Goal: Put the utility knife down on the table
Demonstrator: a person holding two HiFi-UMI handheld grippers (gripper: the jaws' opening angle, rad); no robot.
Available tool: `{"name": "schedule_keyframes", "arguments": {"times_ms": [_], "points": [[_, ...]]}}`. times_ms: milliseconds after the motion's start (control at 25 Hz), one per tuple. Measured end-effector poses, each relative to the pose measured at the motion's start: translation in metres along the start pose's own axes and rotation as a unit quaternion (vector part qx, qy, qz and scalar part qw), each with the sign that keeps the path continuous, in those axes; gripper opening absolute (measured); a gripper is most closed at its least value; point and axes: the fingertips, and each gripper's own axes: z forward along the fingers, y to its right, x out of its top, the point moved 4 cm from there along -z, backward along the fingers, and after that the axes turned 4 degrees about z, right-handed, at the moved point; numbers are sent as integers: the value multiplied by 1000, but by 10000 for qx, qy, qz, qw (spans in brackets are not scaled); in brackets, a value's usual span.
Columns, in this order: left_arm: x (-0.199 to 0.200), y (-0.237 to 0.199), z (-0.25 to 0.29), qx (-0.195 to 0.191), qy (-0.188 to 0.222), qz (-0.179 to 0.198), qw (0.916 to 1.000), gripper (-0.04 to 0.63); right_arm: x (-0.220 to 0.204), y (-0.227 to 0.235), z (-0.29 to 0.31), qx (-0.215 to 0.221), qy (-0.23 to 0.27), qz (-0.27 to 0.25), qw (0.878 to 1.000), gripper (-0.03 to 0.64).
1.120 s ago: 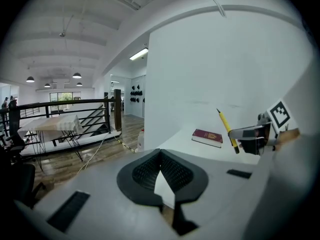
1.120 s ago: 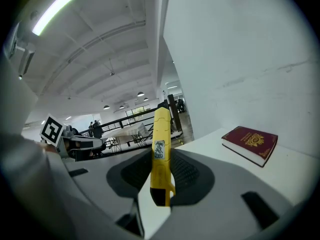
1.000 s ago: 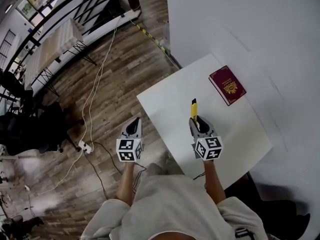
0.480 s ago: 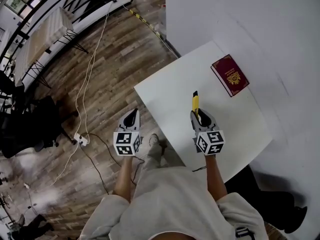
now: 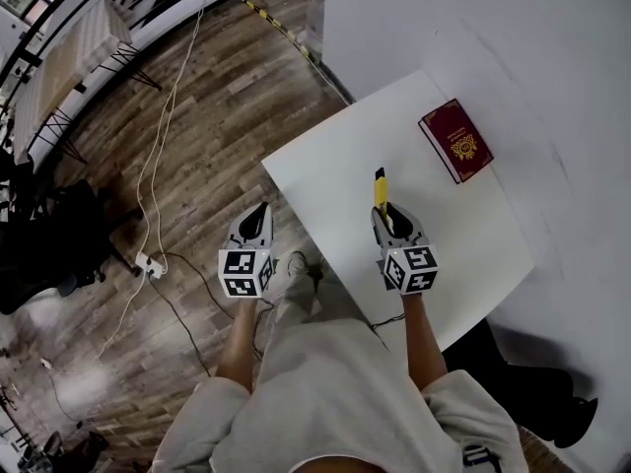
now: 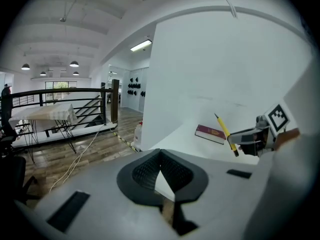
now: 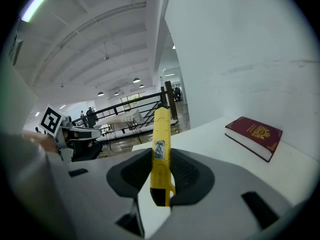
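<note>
Wooden plank flooring (image 5: 197, 116) with trailing white cables (image 5: 158, 166) fills the left of the head view, and a white square worktop (image 5: 335, 175) sits at centre right against a white wall. Toward the worktop's upper right lies a dark red hardback booklet with a gold crest (image 5: 455, 141). The right gripper (image 5: 387, 215) is over the worktop's lower middle, clenched on a slim yellow utility knife (image 5: 380, 190) whose free end points up the frame, well apart from the booklet. The left gripper (image 5: 258, 215) hangs over the floor, just off the worktop's left edge.

The left gripper view shows the left gripper (image 6: 161, 156) with its jaws brought together and nothing between them. At right of the frame the knife (image 6: 223, 129) slants upward out of the right gripper (image 6: 247, 136), its tip raised above the worktop, with the booklet (image 6: 210, 133) behind it.

From the right gripper view, the right gripper (image 7: 162, 171) pinches the knife (image 7: 161, 154) by its lower body between both pads, and the booklet (image 7: 254, 135) rests at right.

To set it down well, I judge the knife should be tipped lower until it lies nearly flat, brought onto bare worktop away from the edge and the booklet, and released only once its body is resting.
</note>
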Motion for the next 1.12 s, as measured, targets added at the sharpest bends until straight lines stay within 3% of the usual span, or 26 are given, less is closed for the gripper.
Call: {"name": "schedule_keyframes", "arguments": {"times_ms": [600,1120], "points": [[-8,-7,10,-93,-148,-48,9998,6,0,14,48,3,-307,-159,9994,112],[-12,-17,11,-12,-202,-100,9997,6,19,21,87,113,-462,-624,9969,112]]}}
